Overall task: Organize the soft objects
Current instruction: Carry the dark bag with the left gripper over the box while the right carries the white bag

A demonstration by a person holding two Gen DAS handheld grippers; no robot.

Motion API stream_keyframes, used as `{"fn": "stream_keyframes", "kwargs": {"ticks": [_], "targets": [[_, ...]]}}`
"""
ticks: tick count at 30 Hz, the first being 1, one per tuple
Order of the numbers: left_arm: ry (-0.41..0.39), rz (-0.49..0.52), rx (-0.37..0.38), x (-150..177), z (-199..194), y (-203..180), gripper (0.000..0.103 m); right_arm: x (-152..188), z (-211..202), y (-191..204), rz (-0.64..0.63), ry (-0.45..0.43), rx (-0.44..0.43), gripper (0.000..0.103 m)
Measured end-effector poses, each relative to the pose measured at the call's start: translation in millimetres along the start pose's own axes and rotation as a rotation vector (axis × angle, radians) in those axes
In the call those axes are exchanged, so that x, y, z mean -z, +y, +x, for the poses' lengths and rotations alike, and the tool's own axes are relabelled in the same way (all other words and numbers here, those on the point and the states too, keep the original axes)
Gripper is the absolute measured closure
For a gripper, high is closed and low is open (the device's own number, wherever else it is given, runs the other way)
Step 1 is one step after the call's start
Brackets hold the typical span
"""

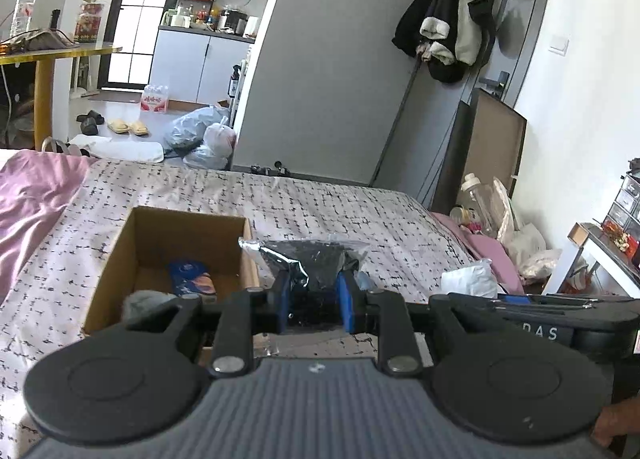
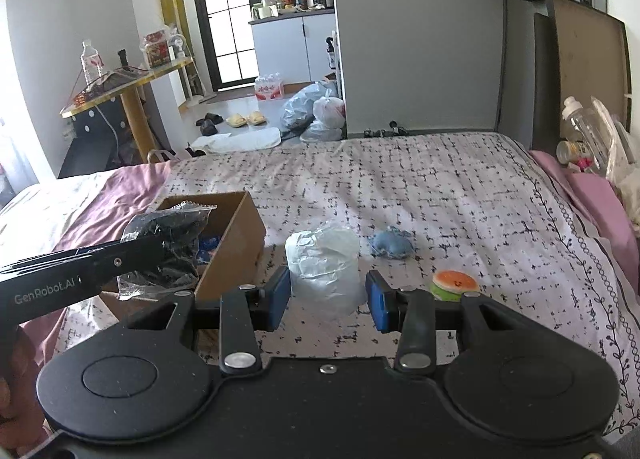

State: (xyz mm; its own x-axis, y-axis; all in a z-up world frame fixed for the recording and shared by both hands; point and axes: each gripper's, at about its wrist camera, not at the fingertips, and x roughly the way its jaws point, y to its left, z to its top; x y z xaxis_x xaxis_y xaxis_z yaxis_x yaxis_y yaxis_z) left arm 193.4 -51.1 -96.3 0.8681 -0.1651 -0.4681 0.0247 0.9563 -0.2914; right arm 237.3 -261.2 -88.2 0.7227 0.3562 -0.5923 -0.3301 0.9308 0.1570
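My left gripper is shut on a clear plastic bag of black stuff, held just right of an open cardboard box on the bed. The box holds a blue packet and a grey soft item. In the right wrist view the bag hangs at the box's near edge. My right gripper is open, its blue pads on either side of a white wrapped roll, not touching. A blue soft toy and a burger-shaped toy lie to the right.
The bed has a black-and-white patterned cover with a pink blanket at left. A headboard with a bottle and clutter stands at right. A gold-edged table and floor bags lie beyond the bed.
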Motion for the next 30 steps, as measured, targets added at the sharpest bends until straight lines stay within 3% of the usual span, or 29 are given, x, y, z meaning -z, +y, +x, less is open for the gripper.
{"fn": "stream_keyframes", "kwargs": {"ticks": [30], "targets": [[-0.016,-0.064,-0.168,-23.3,-1.5,76.7,0.079,-19.3,37.3,44.5,-0.025,0.011,-0.103,0.062]]}}
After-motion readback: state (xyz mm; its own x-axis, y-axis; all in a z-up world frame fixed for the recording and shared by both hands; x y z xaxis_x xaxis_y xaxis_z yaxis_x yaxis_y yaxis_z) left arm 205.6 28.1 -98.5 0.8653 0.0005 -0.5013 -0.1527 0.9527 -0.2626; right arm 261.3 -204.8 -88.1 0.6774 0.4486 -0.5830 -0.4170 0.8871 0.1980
